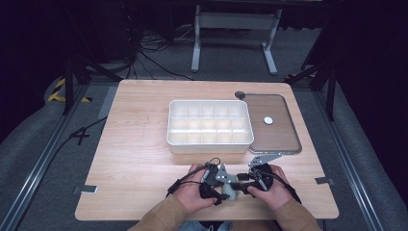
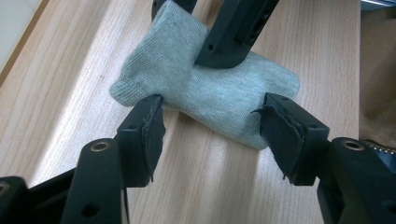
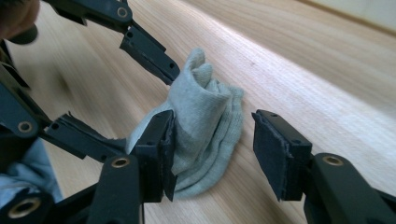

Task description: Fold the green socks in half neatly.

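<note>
A folded grey sock (image 2: 205, 91) lies flat on the wooden table (image 1: 139, 159) at its near edge, between the 2 hands. The left gripper (image 2: 210, 123) straddles it with jaws spread, pads not pressing; the right gripper (image 3: 212, 140) also stands wide over it. Likely they are set to grip or refold it before moving it to the white compartment box (image 1: 210, 144) beyond

No legible text, label, brand or number anywhere.
</note>
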The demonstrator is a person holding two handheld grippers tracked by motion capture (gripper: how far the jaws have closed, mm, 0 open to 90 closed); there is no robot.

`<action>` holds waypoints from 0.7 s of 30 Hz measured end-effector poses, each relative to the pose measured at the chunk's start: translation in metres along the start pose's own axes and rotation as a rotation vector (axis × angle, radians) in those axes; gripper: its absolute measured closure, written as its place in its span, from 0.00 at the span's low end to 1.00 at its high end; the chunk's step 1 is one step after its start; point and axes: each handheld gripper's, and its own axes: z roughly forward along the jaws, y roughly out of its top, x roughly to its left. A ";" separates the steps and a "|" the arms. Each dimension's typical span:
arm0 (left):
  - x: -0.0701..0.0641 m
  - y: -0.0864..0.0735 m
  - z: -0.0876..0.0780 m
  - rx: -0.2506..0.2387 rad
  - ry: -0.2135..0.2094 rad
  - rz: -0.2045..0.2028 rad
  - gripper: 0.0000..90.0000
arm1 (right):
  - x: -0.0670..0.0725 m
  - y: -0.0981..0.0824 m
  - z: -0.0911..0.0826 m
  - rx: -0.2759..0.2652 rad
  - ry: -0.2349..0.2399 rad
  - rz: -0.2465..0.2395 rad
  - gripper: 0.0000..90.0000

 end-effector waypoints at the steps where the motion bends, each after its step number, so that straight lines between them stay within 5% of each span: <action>1: 0.000 0.000 0.000 0.002 0.000 0.001 0.45 | 0.000 0.000 0.000 0.000 0.000 0.000 0.54; 6: 0.000 0.000 0.000 0.005 -0.002 0.006 0.46 | -0.006 0.001 0.007 0.000 0.069 0.049 0.53; 10: 0.000 -0.001 0.000 0.015 -0.005 0.004 0.48 | -0.005 0.002 0.014 -0.011 0.112 0.022 0.58; 13: 0.000 -0.001 -0.001 0.020 -0.007 0.003 0.48 | -0.006 0.003 0.015 0.000 0.138 0.046 0.65; 21: 0.003 -0.004 -0.006 0.011 -0.003 0.001 0.50 | -0.001 0.006 0.008 0.020 0.122 0.015 0.79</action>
